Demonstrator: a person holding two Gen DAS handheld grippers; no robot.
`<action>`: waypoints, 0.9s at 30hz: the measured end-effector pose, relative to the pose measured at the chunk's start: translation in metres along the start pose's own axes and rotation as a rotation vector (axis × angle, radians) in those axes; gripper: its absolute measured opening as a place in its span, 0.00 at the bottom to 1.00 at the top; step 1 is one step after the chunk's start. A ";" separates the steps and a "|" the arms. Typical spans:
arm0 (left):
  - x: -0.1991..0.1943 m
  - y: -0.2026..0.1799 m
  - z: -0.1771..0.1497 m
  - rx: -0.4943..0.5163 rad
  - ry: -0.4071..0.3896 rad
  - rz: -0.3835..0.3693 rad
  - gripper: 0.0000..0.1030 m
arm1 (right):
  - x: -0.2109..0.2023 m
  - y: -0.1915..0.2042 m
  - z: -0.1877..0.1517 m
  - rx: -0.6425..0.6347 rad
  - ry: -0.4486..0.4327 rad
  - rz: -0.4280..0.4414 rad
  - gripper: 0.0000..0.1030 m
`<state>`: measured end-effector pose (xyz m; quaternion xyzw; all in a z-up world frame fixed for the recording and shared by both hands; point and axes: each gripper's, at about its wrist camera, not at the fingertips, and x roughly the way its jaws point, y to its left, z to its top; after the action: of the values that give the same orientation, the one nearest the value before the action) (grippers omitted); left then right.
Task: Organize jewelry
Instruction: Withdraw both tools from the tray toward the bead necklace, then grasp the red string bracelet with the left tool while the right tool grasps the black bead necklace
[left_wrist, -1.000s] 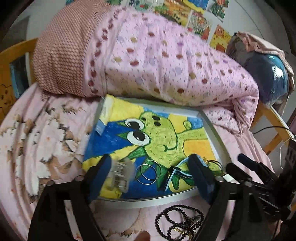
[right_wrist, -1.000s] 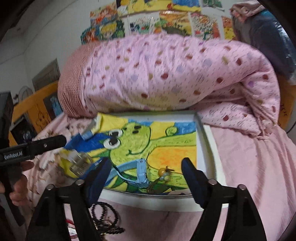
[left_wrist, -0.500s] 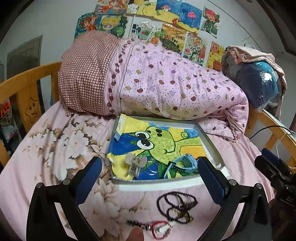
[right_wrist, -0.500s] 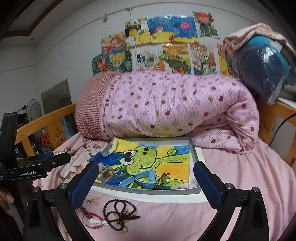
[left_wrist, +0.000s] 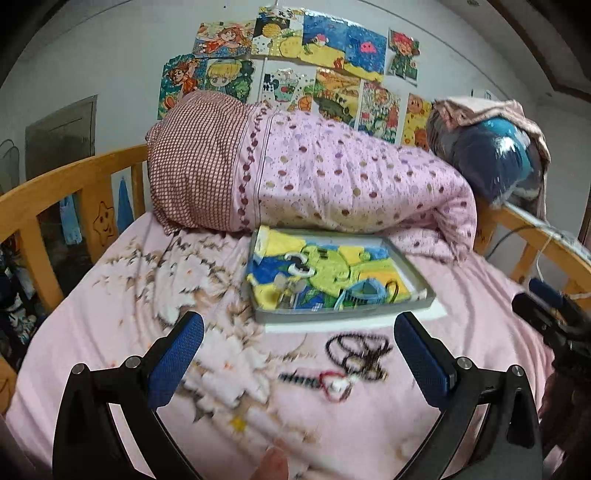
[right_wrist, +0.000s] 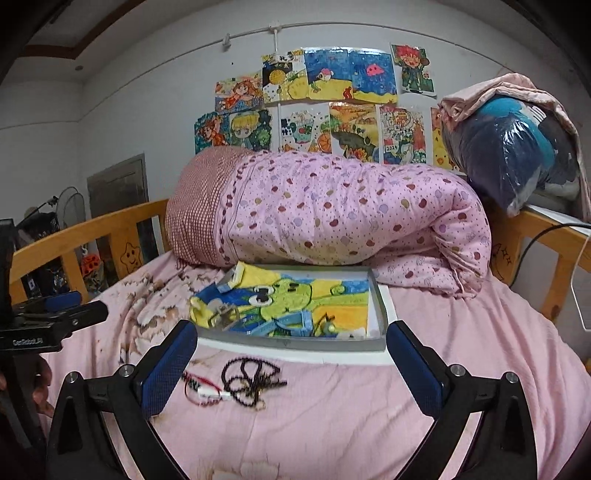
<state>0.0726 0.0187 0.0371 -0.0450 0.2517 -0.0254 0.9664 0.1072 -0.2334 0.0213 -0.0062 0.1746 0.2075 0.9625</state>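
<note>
While the tray (right_wrist: 295, 341) sits on the bed (right_wrist: 461, 332) just in front of the rolled quilt (right_wrist: 351, 214), most of the jewelry lies inside it on a frog drawing (right_wrist: 295, 295): a clear clip (right_wrist: 221, 315) at the near left, a blue strap (right_wrist: 295, 325) in the middle, a small piece with a yellow bead (right_wrist: 328, 326) toward the right. From the left wrist view the tray (left_wrist: 343, 314) shows the same cluster, blurred. On the sheet just in front of the tray lie a black bead necklace (right_wrist: 251, 380) and, touching its left side, a red cord bracelet (right_wrist: 203, 391); the left wrist view shows the necklace (left_wrist: 358, 350) and the bracelet (left_wrist: 332, 384) too, smeared.

Left gripper (left_wrist: 299, 358) hangs over the sheet near these two, jaws spread wide, nothing between them; they have just been opening. Right gripper (right_wrist: 291, 369) is likewise wide apart and empty, having just been opening, with necklace and bracelet on the sheet between its fingers (right_wrist: 170, 369) in view, untouched.

A wooden rail (right_wrist: 92, 229) runs round the bed. Drawings (right_wrist: 325, 110) cover the wall above the quilt, and a bagged bundle (right_wrist: 517, 147) rests on the rail at right. At the left edge of the right wrist view a hand (right_wrist: 40, 387) grips the other tool.
</note>
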 end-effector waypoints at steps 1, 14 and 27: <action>-0.001 0.001 -0.003 0.004 0.012 0.001 0.98 | -0.001 0.001 -0.004 -0.001 0.012 -0.003 1.00; 0.023 0.007 -0.050 -0.007 0.296 -0.052 0.98 | 0.022 -0.002 -0.061 0.029 0.254 -0.042 1.00; 0.063 0.012 -0.063 -0.039 0.441 -0.081 0.98 | 0.064 -0.013 -0.093 0.068 0.460 0.025 1.00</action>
<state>0.0972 0.0214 -0.0499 -0.0670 0.4554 -0.0683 0.8851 0.1363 -0.2272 -0.0885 -0.0186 0.3963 0.2063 0.8945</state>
